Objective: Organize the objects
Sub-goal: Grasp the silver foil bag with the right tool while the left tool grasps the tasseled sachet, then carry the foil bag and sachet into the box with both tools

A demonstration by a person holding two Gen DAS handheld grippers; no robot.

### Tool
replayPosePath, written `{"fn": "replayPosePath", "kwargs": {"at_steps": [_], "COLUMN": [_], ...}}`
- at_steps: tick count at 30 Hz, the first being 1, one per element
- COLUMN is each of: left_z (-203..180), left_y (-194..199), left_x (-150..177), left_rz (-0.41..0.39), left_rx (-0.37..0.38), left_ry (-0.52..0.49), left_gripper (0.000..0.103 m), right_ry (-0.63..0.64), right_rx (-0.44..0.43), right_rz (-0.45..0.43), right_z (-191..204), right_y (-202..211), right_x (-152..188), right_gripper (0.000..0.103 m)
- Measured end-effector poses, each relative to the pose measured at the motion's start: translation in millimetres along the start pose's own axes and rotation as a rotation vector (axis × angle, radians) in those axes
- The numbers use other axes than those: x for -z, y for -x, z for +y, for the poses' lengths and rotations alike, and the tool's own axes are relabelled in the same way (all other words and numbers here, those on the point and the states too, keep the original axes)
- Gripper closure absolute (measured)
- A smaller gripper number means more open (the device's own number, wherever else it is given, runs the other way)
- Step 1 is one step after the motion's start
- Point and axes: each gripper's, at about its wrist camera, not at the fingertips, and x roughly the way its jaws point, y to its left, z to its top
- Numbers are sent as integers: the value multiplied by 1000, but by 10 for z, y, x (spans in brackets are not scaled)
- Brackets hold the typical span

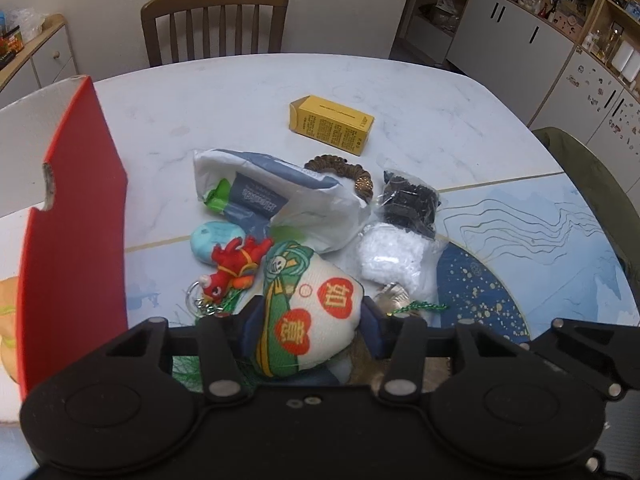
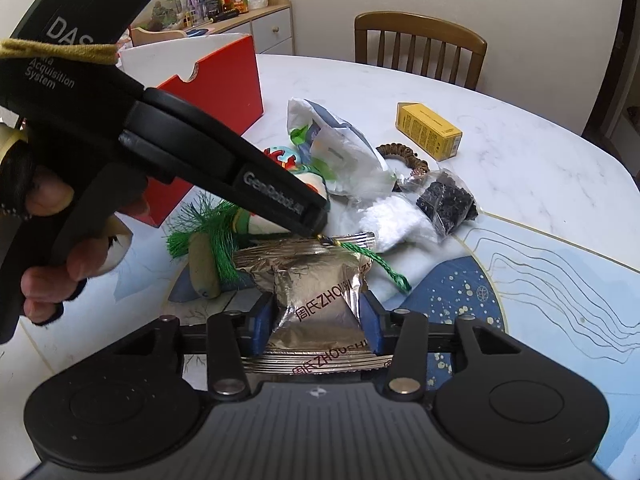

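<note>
The left tool (image 1: 310,330) is squeezing a white-and-green stuffed fabric pouch with red hearts (image 1: 308,308) just beside the tall red cardboard box (image 1: 76,216) on the marble-patterned counter (image 1: 240,92), its contents hidden, while the right tool (image 2: 316,320) is clamping a silver foil snack packet (image 2: 316,300) nearby.

Cluttered marble table (image 1: 400,92), yellow box (image 1: 331,124)
</note>
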Motion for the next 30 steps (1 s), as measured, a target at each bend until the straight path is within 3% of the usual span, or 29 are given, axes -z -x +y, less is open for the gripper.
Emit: {"fn": "replayPosePath", "kwargs": {"at_steps": [12, 21, 30], "left_z": [130, 202, 414], "left_y": [409, 848, 1301], "left_x": [12, -9, -86], "left_rz": [-54, -86, -122], "left_rx": [32, 37, 28], "left_ry": [67, 92, 112], "left_gripper": [55, 55, 55], "right_ry": [-20, -27, 7], "right_rx": [-3, -3, -2], "right_rz": [-29, -91, -116], "right_z": [-46, -16, 189], "right_y": [534, 957, 1121], "right_x": [127, -34, -283], "right_gripper": [59, 59, 59]}}
